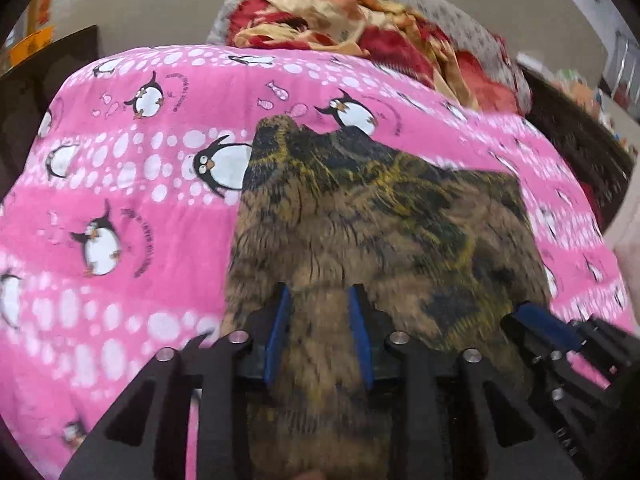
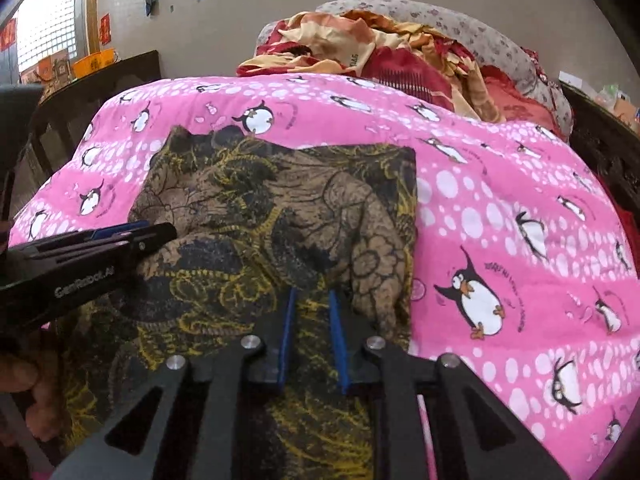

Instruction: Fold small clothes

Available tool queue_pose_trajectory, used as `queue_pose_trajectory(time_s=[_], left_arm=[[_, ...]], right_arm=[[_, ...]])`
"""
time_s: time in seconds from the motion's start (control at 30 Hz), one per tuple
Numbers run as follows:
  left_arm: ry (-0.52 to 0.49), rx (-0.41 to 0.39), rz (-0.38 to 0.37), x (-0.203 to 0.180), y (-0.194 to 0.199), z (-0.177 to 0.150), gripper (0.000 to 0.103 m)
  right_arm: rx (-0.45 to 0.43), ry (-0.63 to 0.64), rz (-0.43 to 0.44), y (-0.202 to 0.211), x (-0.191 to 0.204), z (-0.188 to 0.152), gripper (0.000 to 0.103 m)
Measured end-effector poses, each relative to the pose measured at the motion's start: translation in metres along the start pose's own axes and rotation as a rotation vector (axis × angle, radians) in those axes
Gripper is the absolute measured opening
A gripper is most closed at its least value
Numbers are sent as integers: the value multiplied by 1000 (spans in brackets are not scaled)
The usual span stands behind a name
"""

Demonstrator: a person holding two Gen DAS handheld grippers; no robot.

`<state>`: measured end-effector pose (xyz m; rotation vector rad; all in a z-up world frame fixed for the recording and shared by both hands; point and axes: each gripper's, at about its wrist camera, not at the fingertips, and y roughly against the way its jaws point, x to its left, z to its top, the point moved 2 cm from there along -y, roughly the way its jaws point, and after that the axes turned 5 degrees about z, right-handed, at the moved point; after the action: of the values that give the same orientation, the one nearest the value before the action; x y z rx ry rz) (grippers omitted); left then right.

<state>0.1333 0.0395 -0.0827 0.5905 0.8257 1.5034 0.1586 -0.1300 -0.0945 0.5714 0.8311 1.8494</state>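
Both claws pinch the near hem of the brown-and-yellow garment, left claw and right claw side by side, cloth running straight ahead across the pink penguin bed toward its far edge.

We've got two wrist fisheyes, both low and close over the near edge of the bed, facing its far edge. Left view sits left of the right one. Both share the brown cloth and the blanket pile.
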Motion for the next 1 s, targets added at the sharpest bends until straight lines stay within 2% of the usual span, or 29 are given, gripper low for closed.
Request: queue_pose_trajectory(time_s=[0.03, 0.07, 0.1, 0.13, 0.17, 0.2, 0.27, 0.4, 0.6, 1.0], left_arm=[[-6, 4, 0, -2, 9, 1, 33], [-18, 16, 5, -3, 26, -6, 48], [-22, 21, 12, -3, 41, -14, 76], [-24, 13, 14, -4, 54, -21, 80], [-31, 5, 6, -5, 71, -32, 80], [-38, 13, 9, -6, 82, -42, 80], [-40, 37, 39, -5, 96, -60, 80], [-45, 65, 84, -7, 112, -86, 80], [-31, 66, 57, -9, 129, -105, 80], [-61, 32, 56, -22, 148, -105, 80]], right_arm=[[17, -10, -13, 17, 3, 1, 19], [20, -17, -26, 31, 5, -1, 25], [17, -24, -38, 46, 7, -3, 36], [9, -38, -48, 62, 8, -8, 43], [-6, -59, -47, 82, 9, -16, 58], [-15, -74, -35, 96, 10, -22, 68], [-22, -110, -14, 124, 14, -40, 77], [-6, -152, -13, 153, 21, -71, 79], [26, -151, -43, 167, 26, -95, 79], [-11, -162, -56, 190, 22, -92, 79]])
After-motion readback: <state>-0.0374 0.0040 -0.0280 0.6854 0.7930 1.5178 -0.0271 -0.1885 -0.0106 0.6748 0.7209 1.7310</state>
